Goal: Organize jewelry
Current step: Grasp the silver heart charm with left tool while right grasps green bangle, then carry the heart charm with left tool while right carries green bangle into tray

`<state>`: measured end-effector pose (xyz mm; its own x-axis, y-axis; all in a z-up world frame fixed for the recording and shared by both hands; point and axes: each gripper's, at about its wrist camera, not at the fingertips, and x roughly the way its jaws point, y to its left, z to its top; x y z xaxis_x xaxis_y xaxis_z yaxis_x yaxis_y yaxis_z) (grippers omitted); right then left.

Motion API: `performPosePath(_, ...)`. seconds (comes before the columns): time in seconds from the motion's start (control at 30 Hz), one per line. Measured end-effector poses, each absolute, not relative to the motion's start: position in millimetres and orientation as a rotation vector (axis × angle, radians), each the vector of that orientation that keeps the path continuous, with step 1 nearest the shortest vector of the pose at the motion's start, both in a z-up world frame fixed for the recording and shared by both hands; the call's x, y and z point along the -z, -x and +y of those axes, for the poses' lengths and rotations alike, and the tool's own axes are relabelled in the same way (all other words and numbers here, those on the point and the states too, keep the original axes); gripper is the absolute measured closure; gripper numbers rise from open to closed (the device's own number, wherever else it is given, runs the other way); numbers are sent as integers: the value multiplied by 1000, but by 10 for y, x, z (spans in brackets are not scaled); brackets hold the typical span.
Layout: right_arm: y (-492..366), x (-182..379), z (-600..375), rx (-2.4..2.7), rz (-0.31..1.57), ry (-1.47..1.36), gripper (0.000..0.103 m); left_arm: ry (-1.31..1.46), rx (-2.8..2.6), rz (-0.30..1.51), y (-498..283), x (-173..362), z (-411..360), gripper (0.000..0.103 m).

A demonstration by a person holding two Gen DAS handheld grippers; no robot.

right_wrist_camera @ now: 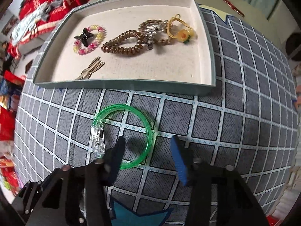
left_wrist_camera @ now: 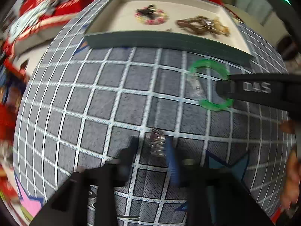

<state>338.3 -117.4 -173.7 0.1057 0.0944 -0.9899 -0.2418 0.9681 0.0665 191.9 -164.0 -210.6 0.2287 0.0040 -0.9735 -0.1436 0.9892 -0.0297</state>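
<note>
I am working over a grey woven cloth (right_wrist_camera: 235, 124) crossed by a white grid, soft and faintly ribbed. On it, at the far side, sits one shallow rectangular tray (right_wrist_camera: 208, 43) with grey-green walls and a cream floor. In the tray I count two brown spiral coil hair ties (right_wrist_camera: 122, 43), one pink-and-yellow coil tie with a black star (right_wrist_camera: 88, 37), one yellow elastic with a sunflower charm (right_wrist_camera: 183, 34) and one dull bronze hairpin (right_wrist_camera: 92, 68). Nearer me, on the cloth just in front of the tray, lies one thin translucent green plastic bangle (right_wrist_camera: 148, 130), an open ring ending in a clear glassy clasp. My right gripper (right_wrist_camera: 148, 150) has its jaws spread either side of the bangle's rim, not pressing it. My left gripper (left_wrist_camera: 152, 146) is pinching a small clear faceted sparkling piece (left_wrist_camera: 155, 141), blurred, on the cloth
</note>
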Motion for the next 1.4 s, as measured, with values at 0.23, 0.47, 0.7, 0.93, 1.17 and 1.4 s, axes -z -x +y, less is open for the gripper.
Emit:
performPosePath(0.23, -3341, 1748, -1069, -241, 1424, 120, 93, 161, 58, 1314, -1922, 2044, -1666, 72)
performPosePath(0.47, -3086, 1715, -1350, -244, 1429, 34, 95, 176, 127, 1306, -1947, 2023, -1637, 72)
performPosePath(0.7, -2862, 1627, -1543, -255, 1433, -53, 95, 162, 149, 1280, -2068, 2027, -1544, 72)
performPosePath(0.93, -2690, 1511, -1759, -252, 1436, -167, 95, 155, 156, 1243, -2007, 1954, -1217, 72)
performPosePath(1.17, -2545, 1323, -1984, -253, 1422, -213, 95, 152, 164, 1205, -1893, 1695, -730, 72)
performPosePath(1.4, -2562, 1203, -2001, -259, 1408, -227, 95, 150, 166, 1167, -1971, 1540, -594, 72)
